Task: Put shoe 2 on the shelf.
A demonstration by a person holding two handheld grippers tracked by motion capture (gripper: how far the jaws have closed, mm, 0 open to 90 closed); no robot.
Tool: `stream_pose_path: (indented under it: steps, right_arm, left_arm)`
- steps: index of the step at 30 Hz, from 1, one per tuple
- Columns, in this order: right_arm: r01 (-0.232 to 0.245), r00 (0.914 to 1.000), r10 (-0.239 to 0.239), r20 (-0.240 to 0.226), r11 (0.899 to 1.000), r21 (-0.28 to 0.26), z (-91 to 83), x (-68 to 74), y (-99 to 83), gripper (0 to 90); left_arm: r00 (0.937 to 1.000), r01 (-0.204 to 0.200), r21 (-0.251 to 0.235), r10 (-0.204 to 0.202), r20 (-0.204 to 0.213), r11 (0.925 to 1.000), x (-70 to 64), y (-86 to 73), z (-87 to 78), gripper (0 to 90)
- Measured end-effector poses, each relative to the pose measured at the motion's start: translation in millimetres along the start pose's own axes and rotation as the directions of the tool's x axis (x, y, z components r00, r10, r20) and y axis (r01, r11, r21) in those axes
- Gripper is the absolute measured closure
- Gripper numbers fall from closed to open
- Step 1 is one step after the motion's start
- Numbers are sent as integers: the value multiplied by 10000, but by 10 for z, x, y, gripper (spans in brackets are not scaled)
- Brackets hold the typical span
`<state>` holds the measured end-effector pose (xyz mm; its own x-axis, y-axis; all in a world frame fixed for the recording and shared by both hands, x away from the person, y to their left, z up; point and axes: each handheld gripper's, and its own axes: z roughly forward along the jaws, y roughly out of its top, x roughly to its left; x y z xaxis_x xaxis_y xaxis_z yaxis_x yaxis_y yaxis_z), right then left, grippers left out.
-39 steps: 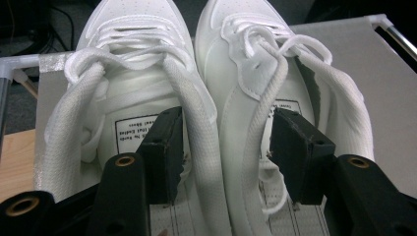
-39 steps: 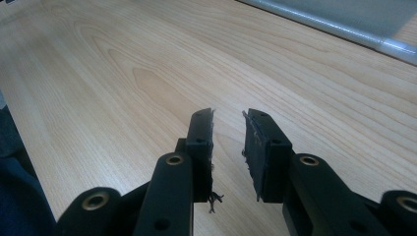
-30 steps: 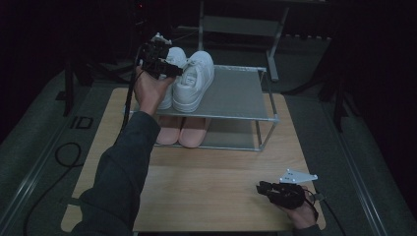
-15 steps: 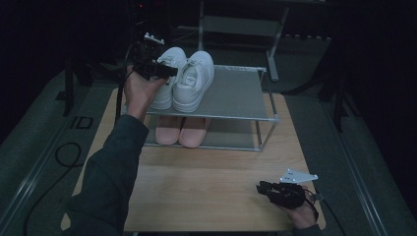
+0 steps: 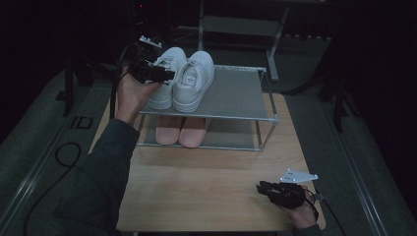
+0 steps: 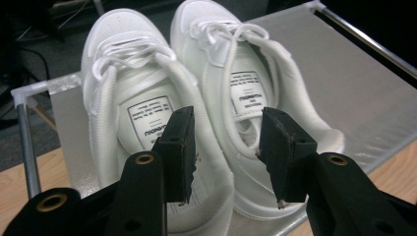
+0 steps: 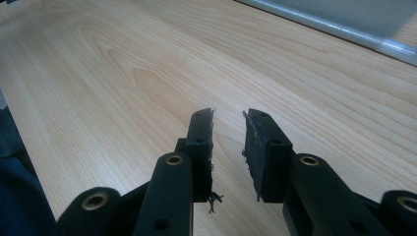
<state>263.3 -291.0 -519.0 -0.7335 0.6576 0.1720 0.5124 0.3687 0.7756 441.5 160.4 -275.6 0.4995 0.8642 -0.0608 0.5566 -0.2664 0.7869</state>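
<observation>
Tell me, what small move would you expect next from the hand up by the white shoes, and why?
Probably a short lift back from the shelf. The left gripper has its fingers open with nothing between them, above the heels of the white shoes, which stand side by side on the top tier. The pair looks set down, so nothing seems left to hold. The right gripper lies low over the table.

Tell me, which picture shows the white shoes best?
The left gripper view: the white shoes sit close up, so their laces and the printed labels inside are visible. The high view shows them small, side by side on the top shelf, above the pink shoes. The right gripper view looks at the wooden table.
</observation>
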Motion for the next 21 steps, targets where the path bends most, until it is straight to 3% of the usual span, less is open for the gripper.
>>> stream_pose_path:
  steps: [11,21]
  right_arm:
    - [-25,10000,25,-4,10000,22,-9,-7,-1,721]
    - [-21,10000,21,-18,10000,37,-4,-7,-2,722]
  left_arm:
    - [9989,-235,164,228,416,9996,-37,-16,-89,610]
    - [9937,-756,214,735,851,9969,-101,-51,-208,614]
